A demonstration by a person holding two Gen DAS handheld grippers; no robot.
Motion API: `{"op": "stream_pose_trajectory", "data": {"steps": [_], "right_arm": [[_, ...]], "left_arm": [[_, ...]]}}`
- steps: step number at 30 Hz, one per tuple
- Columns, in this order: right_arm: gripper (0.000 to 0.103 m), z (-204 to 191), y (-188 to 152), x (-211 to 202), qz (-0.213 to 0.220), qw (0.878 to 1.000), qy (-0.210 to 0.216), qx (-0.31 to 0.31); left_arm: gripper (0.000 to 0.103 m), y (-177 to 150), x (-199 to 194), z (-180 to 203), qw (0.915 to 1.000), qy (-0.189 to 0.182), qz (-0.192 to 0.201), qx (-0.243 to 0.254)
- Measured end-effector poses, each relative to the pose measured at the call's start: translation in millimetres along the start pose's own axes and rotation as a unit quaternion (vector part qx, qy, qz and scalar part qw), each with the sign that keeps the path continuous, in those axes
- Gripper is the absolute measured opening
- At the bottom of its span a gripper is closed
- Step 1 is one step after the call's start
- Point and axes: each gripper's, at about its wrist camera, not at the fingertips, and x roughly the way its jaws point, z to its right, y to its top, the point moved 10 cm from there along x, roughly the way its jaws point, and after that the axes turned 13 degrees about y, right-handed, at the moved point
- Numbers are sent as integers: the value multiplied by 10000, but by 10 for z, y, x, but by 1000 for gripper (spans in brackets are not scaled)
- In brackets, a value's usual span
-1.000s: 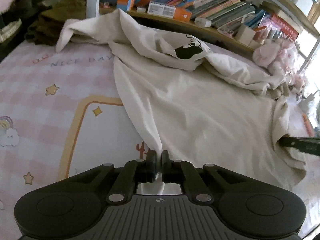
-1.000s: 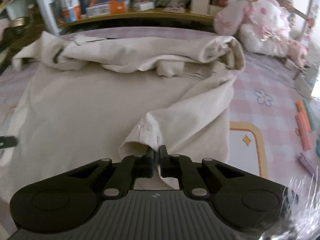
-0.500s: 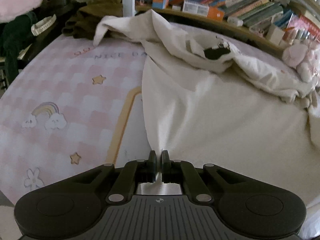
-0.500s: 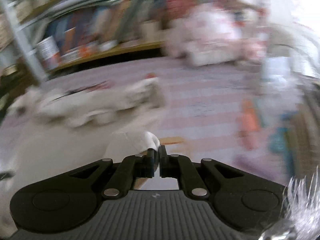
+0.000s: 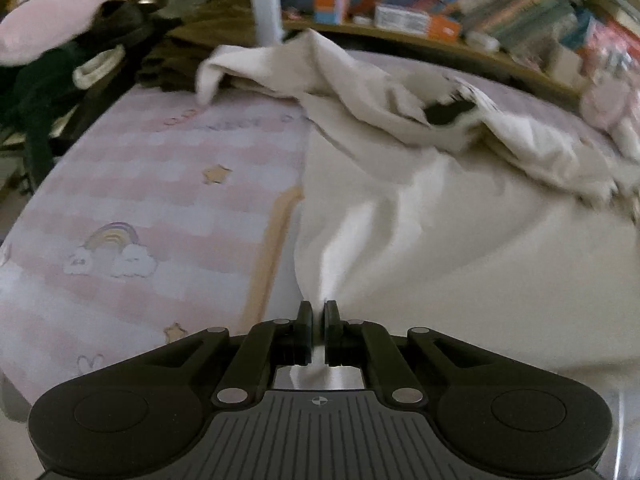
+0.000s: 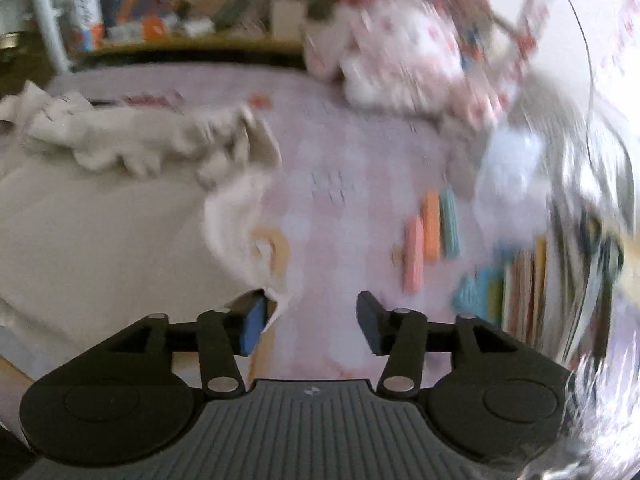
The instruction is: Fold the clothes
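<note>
While left tool (image 5: pixel 318 314) pinches shirt (image 5: pixel 440 240), right tool (image 6: pixel 310 312) tilted downward, jaws opening, empty.

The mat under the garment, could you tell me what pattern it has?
Pink-and-white checks on the mat, with stars and a rainbow; clearest in the left wrist view.

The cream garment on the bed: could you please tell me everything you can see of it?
The cream garment is soft, matte cloth, spread wide over the pink patterned bedspread. Its far part is bunched into folds showing a black print. The left gripper is shut on its near edge, pulling creases towards the fingers. The right gripper is opening; a cloth corner touches only its left finger.
</note>
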Motion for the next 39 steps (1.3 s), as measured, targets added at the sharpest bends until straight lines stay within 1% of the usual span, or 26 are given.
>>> {"op": "stream_pose_trajectory", "data": {"steps": [3,5,7,8,10,11,12,13,15,16,18,20,23,25,27,28,29,30,31,32,33,34,35,37,38,39], "right_arm": [[56,-230,313,-35,287,9982,395,-359],[60,-541,558,22,507,9926,777,-780],[60,-870,692,101,596,9848,1004,-1287],[61,-1035,747,171,635,9784,1069,-1652],[63,-1366,838,337,678,9604,1103,-2468],[63,-1477,860,420,657,9520,1089,-2786],[63,-1585,878,502,629,9431,1074,-3082],[63,-1677,888,575,588,9356,1073,-3311],[63,-1832,915,710,522,9205,1140,-3701],[63,-1893,921,777,479,9140,1171,-3854],[63,-1993,926,895,435,9022,1186,-4125],[63,-2083,924,1001,427,8895,1096,-4415],[63,-2247,919,1171,341,8714,1014,-4788],[63,-2301,845,1286,90,8636,1015,-4938],[63,-2305,737,1365,-116,8485,948,-5206],[61,-2302,687,1407,-224,8410,916,-5328],[56,-2280,660,1458,-331,8367,890,-5394],[39,-2254,682,1514,-376,8382,854,-5374],[27,-2227,704,1570,-421,8396,817,-5354],[9,-2203,736,1620,-455,8424,795,-5310],[6,-2184,816,1647,-456,8512,871,-5155],[5,-2164,943,1654,-472,8647,1103,-4877],[5,-2125,1103,1655,-451,8805,1320,-4530],[5,-1885,1639,1623,-137,9272,1594,-3387],[5,-1651,1902,1631,121,9501,1435,-2769],[5,-1272,2184,1691,384,9745,941,-2002]], "left_arm": [[5,-15,-16,-40,9998,99,78,143],[5,-23,-8,-104,9997,162,121,158],[5,-58,16,-157,9998,151,23,99],[11,-77,23,-175,9998,134,-31,111],[16,-110,4,-225,9996,119,-198,133],[20,-127,-6,-250,9994,112,-281,144],[21,-141,-21,-275,9992,107,-349,157],[24,-115,-87,-300,9994,143,-221,205],[32,-31,-227,-346,9993,201,121,278],[39,44,-286,-352,9987,202,339,320],[41,213,-374,-352,9962,200,754,386],[43,409,-368,-278,9930,102,1031,564],[47,662,-209,-61,9880,17,1187,992],[47,807,-121,83,9845,17,1254,1229],[47,924,-84,187,9818,-106,1335,1348],[47,966,-85,226,9809,-214,1382,1350],[47,992,-65,255,9808,-253,1386,1348],[47,1017,-44,284,9806,-293,1390,1347],[47,1042,-25,312,9805,-330,1395,1348],[47,1056,-19,322,9801,-338,1402,1366],[47,1070,-13,332,9797,-346,1410,1384],[47,1084,-7,342,9792,-353,1420,1403],[47,1103,-9,341,9783,-360,1453,1432],[47,1142,-12,340,9764,-371,1517,1489],[47,1161,-4,335,9762,-366,1526,1494],[47,1180,5,330,9761,-363,1533,1499]]}}
